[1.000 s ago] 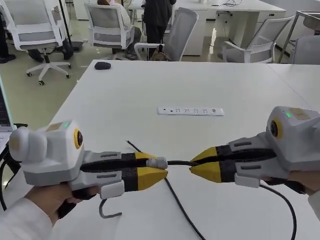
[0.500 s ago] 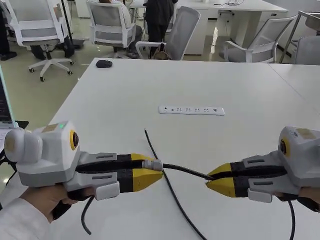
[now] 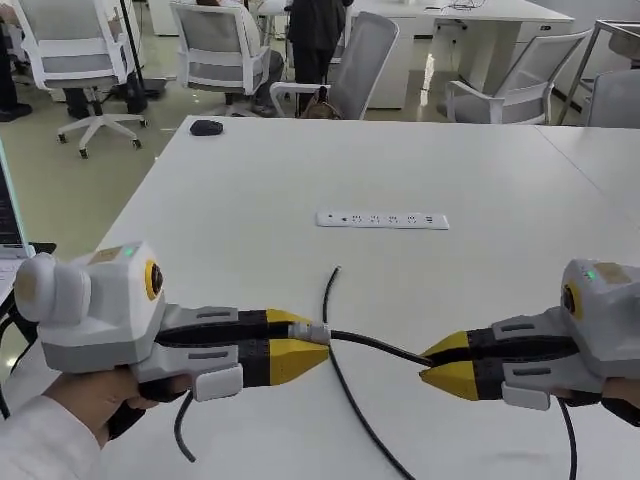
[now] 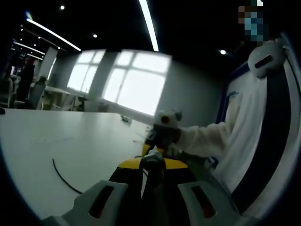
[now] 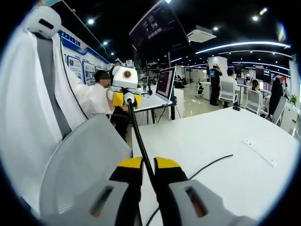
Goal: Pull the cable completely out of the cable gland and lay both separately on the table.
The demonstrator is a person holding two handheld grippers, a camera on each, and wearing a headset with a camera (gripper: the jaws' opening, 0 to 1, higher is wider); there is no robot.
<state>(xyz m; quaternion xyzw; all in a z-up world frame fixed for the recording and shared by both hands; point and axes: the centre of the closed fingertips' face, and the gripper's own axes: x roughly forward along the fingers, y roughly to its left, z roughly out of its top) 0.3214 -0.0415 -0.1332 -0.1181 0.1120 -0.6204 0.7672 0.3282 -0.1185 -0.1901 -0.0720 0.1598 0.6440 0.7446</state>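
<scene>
Gripping both ends of the job, a person works at a white table (image 3: 480, 170).

Head view: left gripper (image 3: 318, 340) is closed tight on the pale cable gland (image 3: 315, 330), held just above the tabletop. The right gripper (image 3: 424, 364) is pinched shut on the black cable (image 3: 375, 343) a short way off. The cable's long axis runs approx. straight from one gripper to the other, left to right across the bench, sagging slightly. It looks to be still threaded through the gland, i.e. not yet free. A loose black strand (image 3: 332, 300) curls on the table behind the grippers; can't tell how it joins the held run. A power strip (image 3: 383, 221) and a mouse (image 3: 206, 128) lie well apart, farther back.

Left gripper view: jaws are closed round the gland (image 4: 153, 160) at their tips, w/ the right gripper (image 4: 164, 125) dead ahead.

Right gripper view: jaws are nipped together on the cable (image 5: 136, 132), which climbs straight to the left gripper (image 5: 126, 99). A laptop (image 5: 164, 84) sits beyond.

Judgement: the pull must go along that shared line, right gripper away from the gland, left holding firm. No trays or bins here, and the gland is the sole holder, w/ cable inside.
</scene>
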